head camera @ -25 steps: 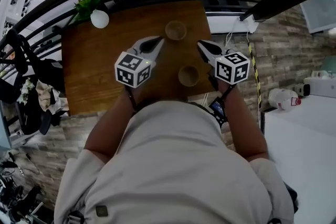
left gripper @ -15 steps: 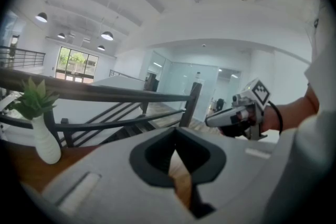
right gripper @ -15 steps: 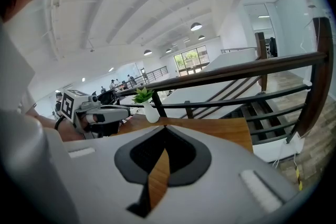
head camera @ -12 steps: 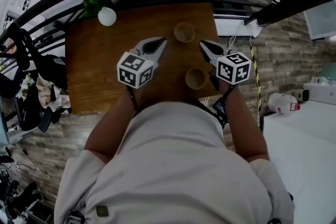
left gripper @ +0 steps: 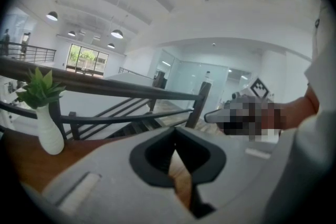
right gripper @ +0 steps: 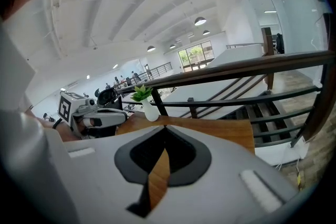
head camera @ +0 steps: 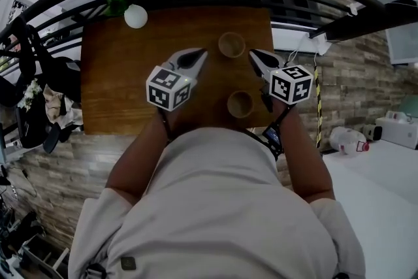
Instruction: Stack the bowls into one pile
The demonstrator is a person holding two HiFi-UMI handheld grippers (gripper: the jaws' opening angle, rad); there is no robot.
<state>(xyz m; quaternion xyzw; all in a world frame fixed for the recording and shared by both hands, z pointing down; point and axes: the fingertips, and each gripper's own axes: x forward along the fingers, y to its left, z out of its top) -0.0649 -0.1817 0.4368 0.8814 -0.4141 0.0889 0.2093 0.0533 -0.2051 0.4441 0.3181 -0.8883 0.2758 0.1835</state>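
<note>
Two small bowls stand apart on the table; both sets of fingers are clenched on nothing.

The far bowl (head camera: 231, 44) sits near the back edge of the table (head camera: 117, 88), between the tips of your left gripper (head camera: 198, 54) and right gripper (head camera: 253, 55). The near bowl (head camera: 240, 103) stands apart from it, closer to you and just beside the right gripper. Both look small, rigid and wood-toned, so expect them to be light and stiff, and liable to skid on the smooth tabletop or tip if you nudge a wall. Your best hold is likely the rim: one finger inside, one outside, pinched gently. Both grippers point forward and somewhat downward above the table. Their fingers are pressed tip to tip with nothing between them, so you must release them before taking either bowl.
</note>
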